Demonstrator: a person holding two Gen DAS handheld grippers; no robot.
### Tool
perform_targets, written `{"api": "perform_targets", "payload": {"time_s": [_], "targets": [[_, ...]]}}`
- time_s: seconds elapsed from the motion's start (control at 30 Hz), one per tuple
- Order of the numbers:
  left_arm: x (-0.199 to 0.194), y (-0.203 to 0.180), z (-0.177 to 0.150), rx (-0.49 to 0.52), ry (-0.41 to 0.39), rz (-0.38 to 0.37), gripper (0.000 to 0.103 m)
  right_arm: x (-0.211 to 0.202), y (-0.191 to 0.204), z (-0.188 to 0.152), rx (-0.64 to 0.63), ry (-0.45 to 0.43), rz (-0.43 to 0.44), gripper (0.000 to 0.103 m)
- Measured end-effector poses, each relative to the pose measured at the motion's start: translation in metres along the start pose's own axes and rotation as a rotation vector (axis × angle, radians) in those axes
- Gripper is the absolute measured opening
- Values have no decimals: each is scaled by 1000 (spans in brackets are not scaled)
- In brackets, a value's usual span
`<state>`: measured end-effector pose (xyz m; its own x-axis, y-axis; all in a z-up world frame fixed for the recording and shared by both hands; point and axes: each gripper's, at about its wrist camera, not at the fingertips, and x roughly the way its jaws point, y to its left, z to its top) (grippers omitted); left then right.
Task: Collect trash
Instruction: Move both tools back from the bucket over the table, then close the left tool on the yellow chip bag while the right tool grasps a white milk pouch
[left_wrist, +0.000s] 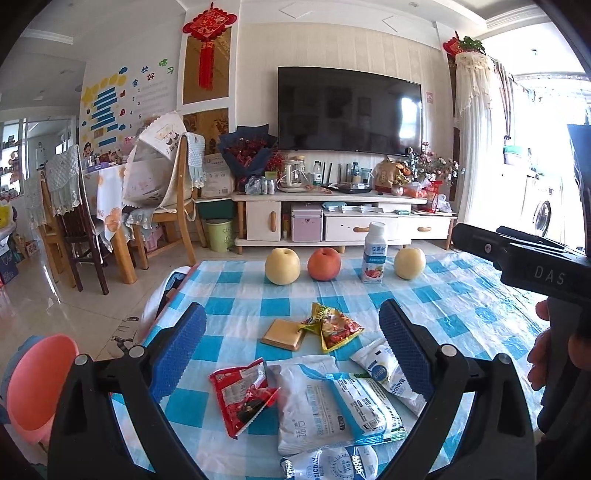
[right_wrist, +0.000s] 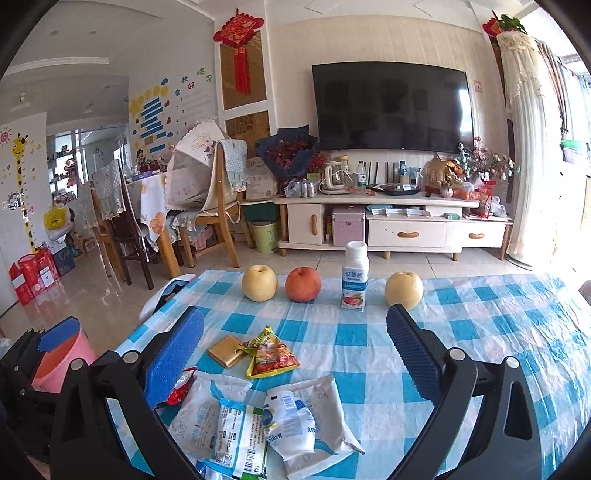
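Note:
Several empty wrappers lie on the blue-checked tablecloth (left_wrist: 461, 295): a torn red packet (left_wrist: 243, 395), white and blue pouches (left_wrist: 314, 402), a yellow snack bag (left_wrist: 334, 326) and a flat gold packet (left_wrist: 282, 334). My left gripper (left_wrist: 291, 358) hovers open above them, its blue pads wide apart and empty. The right wrist view shows the same heap: white pouches (right_wrist: 314, 413), the yellow snack bag (right_wrist: 271, 352) and the gold packet (right_wrist: 226, 355). My right gripper (right_wrist: 295, 358) is open and empty over them. A pink bin (left_wrist: 40, 384) stands left of the table, also the pink bin (right_wrist: 62, 365).
Along the table's far edge stand two yellow pears (left_wrist: 282, 266), a red apple (left_wrist: 324, 264) and a white yogurt bottle (left_wrist: 373, 254). A hand (left_wrist: 543, 354) holds the right gripper at the right. Beyond are chairs, a TV cabinet (left_wrist: 332, 218) and a green bin (left_wrist: 218, 234).

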<state>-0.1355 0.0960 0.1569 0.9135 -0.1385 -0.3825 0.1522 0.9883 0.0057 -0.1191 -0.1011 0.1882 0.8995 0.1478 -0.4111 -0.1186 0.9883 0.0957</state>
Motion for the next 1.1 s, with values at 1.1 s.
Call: {"api": "perform_targets", "payload": {"time_s": [1.1], "targets": [[117, -14, -12, -86, 312, 18, 95, 49, -80, -34, 126, 372, -41, 98]]}}
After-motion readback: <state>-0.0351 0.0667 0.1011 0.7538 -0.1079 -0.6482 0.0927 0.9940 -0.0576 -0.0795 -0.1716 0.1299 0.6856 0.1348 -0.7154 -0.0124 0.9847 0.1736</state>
